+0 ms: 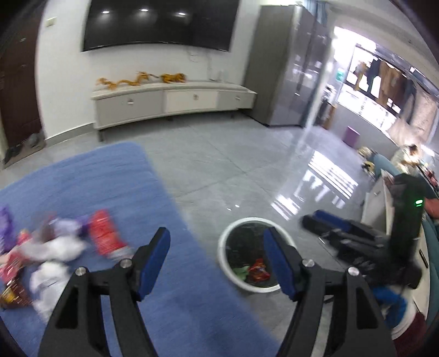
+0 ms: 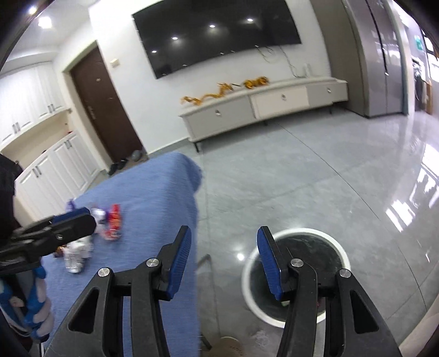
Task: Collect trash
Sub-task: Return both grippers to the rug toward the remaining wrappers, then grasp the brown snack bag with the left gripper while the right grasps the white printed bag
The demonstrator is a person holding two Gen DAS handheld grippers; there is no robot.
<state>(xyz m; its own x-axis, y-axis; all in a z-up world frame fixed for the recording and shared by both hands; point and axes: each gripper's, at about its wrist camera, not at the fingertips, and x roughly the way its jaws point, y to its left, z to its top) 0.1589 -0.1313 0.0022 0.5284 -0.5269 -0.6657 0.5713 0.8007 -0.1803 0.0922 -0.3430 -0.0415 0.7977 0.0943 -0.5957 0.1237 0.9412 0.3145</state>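
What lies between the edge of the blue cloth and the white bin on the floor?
Only bare grey floor lies between the blue cloth and the white bin. Both wrist views show it; in the right view a thin dark leg stands near the cloth's edge.

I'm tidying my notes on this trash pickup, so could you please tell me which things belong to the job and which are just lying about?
Job:
- wrappers and crumpled tissues on the blue cloth
- white bin, some trash inside

Lying about:
- TV
- cabinet with gold ornaments
- shoes by the door
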